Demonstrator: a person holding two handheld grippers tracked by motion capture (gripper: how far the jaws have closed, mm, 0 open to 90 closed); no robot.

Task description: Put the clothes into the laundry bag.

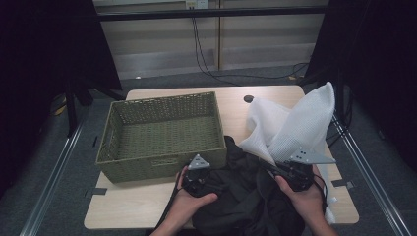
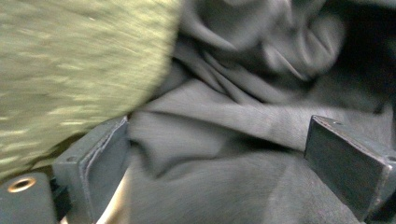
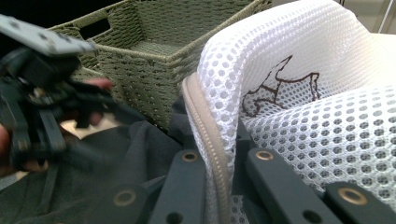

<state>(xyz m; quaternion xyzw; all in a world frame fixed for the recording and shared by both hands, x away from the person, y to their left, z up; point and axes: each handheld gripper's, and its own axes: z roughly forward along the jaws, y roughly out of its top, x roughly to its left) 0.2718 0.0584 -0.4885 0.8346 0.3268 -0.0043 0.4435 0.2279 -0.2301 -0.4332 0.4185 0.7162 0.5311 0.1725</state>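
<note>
A white mesh laundry bag [image 1: 295, 123] stands raised at the right of the table. My right gripper [image 1: 269, 165] is shut on its beige zipper edge [image 3: 208, 126], with the mesh [image 3: 299, 93] rising past the jaws [image 3: 218, 161]. A dark grey garment [image 1: 241, 191] lies crumpled at the table's front, partly under the bag. My left gripper [image 1: 200, 181] is pressed down on that garment beside the basket's front wall. Its jaws stand wide open [image 2: 219, 158] with folds of the garment [image 2: 224, 121] between them. The left gripper [image 3: 37, 102] also appears, blurred, in the right gripper view.
A green woven basket [image 1: 162, 162] sits empty at the table's left half, its wall [image 2: 70, 60] close to my left jaw. A small black round object [image 1: 249, 99] lies near the table's far edge. Bare tabletop [image 1: 123, 206] shows in front of the basket.
</note>
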